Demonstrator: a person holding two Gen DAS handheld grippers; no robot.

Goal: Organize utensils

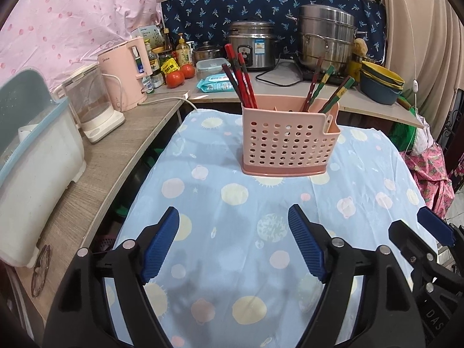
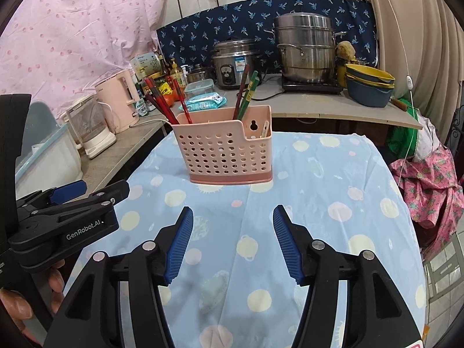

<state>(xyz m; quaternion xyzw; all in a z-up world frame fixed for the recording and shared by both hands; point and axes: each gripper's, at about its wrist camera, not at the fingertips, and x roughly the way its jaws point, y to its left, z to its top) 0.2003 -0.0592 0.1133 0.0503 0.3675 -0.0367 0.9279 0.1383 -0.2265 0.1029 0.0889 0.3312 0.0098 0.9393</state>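
On the blue cloth-covered table [image 1: 203,156], toward its far end, a pink perforated utensil holder [image 1: 290,142] is standing upright. Red chopsticks [image 1: 239,78] are leaning out of its left compartment, and green-and-dark chopsticks [image 1: 324,87] are leaning out of a compartment further right; from the right wrist view a pale utensil [image 2: 264,131] is showing in the lower end section at the right. Nearer the cameras, the left gripper [image 1: 233,245] is hovering over bare cloth with its blue pads spread wide and nothing between them. Just to its right, the right gripper [image 2: 232,242] is likewise standing released, its jaws parted over the cloth and gripping nothing. Both are sitting well apart from the holder. Beyond the table, a pink kettle [image 1: 127,72], a rice cooker [image 1: 252,45] and a stacked steel steamer [image 1: 326,36] are sitting on the counter.
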